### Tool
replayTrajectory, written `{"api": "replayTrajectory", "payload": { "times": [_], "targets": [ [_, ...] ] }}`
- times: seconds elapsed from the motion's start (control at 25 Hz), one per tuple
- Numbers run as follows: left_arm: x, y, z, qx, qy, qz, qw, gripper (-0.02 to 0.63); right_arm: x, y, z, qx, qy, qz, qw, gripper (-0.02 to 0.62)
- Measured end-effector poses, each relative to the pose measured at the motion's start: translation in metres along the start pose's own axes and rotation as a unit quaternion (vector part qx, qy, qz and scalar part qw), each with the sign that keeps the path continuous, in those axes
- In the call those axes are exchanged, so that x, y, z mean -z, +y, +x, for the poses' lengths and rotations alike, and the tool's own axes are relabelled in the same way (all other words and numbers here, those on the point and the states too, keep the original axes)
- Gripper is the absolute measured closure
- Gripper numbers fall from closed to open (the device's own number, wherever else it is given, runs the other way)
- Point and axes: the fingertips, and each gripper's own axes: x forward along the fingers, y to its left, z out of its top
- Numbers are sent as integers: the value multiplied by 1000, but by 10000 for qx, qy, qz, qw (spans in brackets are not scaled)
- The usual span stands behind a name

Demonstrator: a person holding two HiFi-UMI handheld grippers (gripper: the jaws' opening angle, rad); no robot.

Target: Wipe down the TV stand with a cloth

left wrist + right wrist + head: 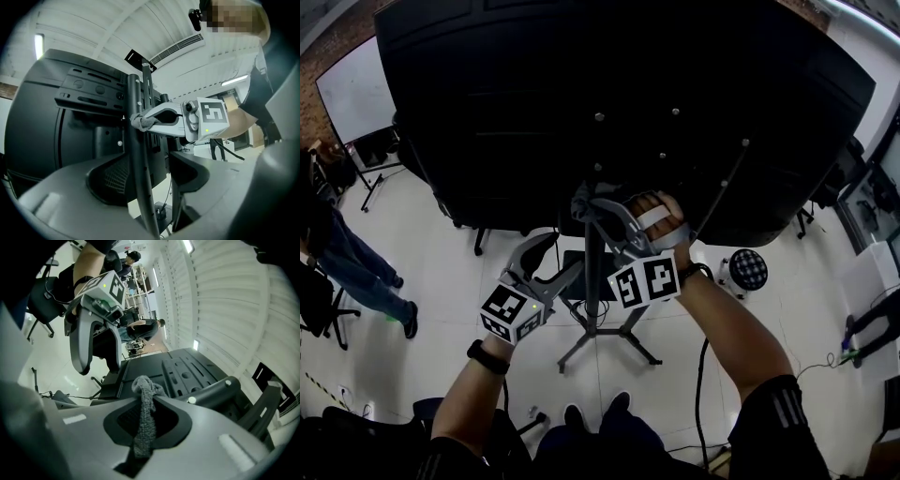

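Note:
The TV stand's black pole [595, 272] rises from spread legs [623, 336] to the back of a big black TV [581, 94]. My right gripper [584, 202] is shut on a grey cloth [144, 423], which bunches past the jaw tips [146, 385] and rests against the pole [142, 121] just under the TV. My left gripper [559, 259] sits lower and to the left, pointing at the same pole. Its jaws stand open with the pole [143, 197] passing between them, and the pads do not press on it. The right gripper [161, 117] shows above them.
A person [356, 272] stands at the left beside office chairs, with a whiteboard [352, 89] behind. A round black-and-white device [747, 269] sits on the floor right of the stand. Cables [701, 394] trail over the white floor. My shoes [595, 412] are near the stand's legs.

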Motion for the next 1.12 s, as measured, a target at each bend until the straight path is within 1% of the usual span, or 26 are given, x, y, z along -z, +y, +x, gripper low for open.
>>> {"api": "replayTrajectory", "payload": {
  "times": [0.32,0.52,0.72,1.12],
  "targets": [
    [47,-1,6,232,205,-17,9995,304,9,54,6,-301,210,243,9990,572],
    [83,-6,5,341,417,-240,9983,290,15,92,12,-506,274,392,9976,572],
    [120,-7,2,393,561,-382,9969,285,25,136,16,-722,354,604,9949,572],
    [204,-13,2,464,994,-649,9918,279,45,236,20,-1217,476,1081,9855,572]
  ]
}}
